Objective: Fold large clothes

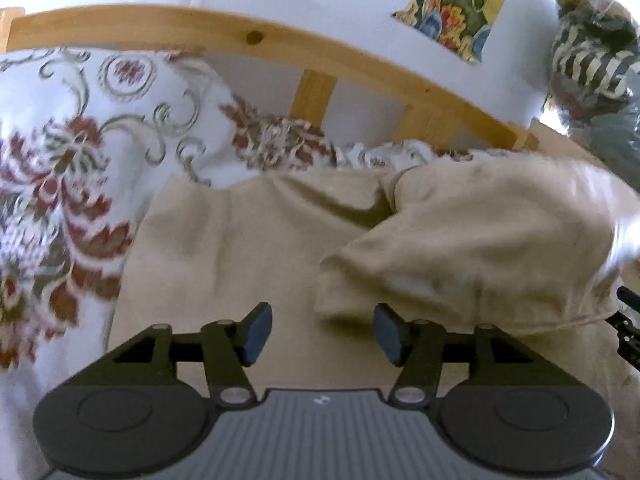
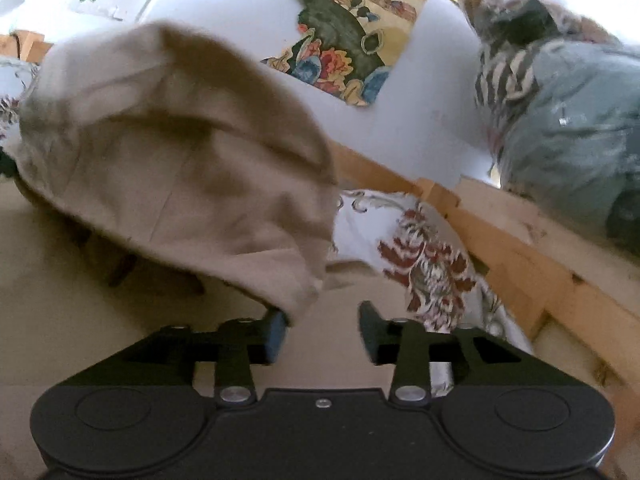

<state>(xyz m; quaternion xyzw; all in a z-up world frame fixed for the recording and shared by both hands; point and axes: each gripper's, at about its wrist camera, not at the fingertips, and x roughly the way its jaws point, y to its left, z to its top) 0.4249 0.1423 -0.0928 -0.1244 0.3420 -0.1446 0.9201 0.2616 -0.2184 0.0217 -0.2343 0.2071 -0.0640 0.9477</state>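
Note:
A large beige garment lies spread on a bed with a floral sheet. One part of it is lifted and bulges in mid-air to the right, blurred. My left gripper is open and empty just above the flat beige cloth, its right finger at the lifted fold's lower edge. In the right wrist view the same lifted fold hangs over the flat cloth. My right gripper is open; the fold's lower corner rests against its left finger, not clamped.
A wooden bed rail runs along a white wall behind the bed. A colourful picture hangs on the wall. A striped cloth and a grey-blue bundle sit in plastic on the wooden ledge at the right.

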